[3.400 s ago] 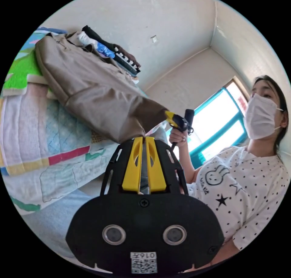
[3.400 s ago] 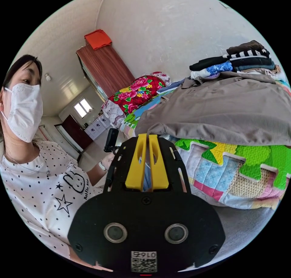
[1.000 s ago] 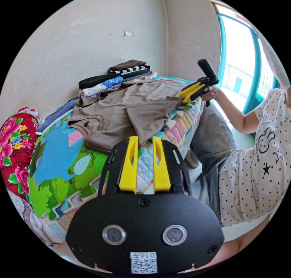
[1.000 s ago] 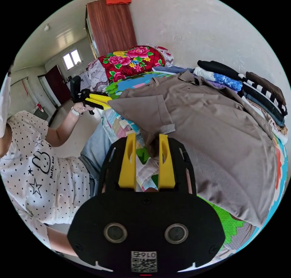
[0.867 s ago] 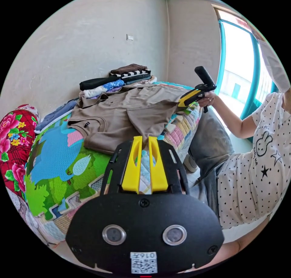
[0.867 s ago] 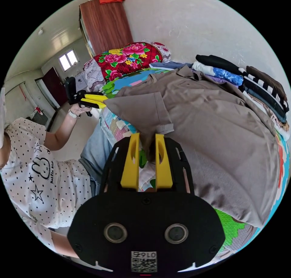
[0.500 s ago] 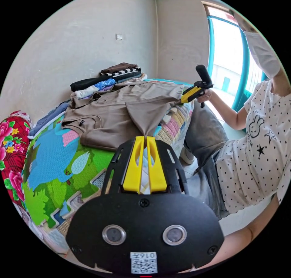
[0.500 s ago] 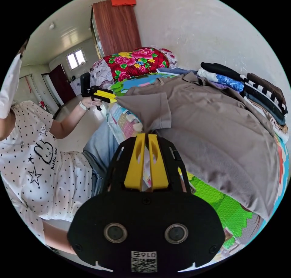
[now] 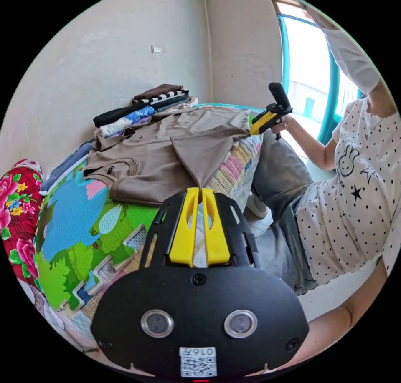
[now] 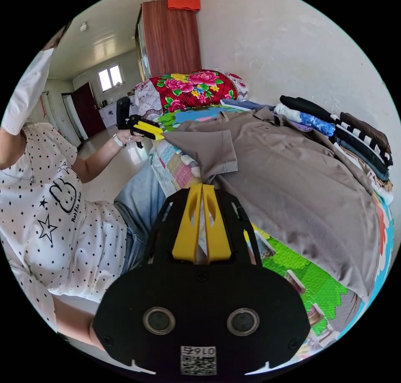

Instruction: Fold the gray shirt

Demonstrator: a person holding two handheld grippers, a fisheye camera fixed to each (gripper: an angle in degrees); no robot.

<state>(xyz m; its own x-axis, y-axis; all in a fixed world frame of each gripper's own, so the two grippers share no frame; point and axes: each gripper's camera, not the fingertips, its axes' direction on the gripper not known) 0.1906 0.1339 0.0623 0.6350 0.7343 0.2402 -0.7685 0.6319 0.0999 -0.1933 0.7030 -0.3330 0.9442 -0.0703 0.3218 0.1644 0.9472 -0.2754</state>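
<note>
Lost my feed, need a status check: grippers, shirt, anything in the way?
Left gripper and right gripper both shut on gray shirt corners. Shirt spread on the bed mat, near flap pulled taut. Folded clothes stack touches the shirt's far edge.

My left gripper & right gripper: matt black plastic bodies, smooth yellow plastic jaws. Gray shirt = soft matt cloth, fine weave, w/ ribbed sleeve cuff. Quilt under it is stitched patchwork cloth, textured. Wardrobe: dark wood, slight sheen. Wall rough matt plaster. Floor glossy.
</note>
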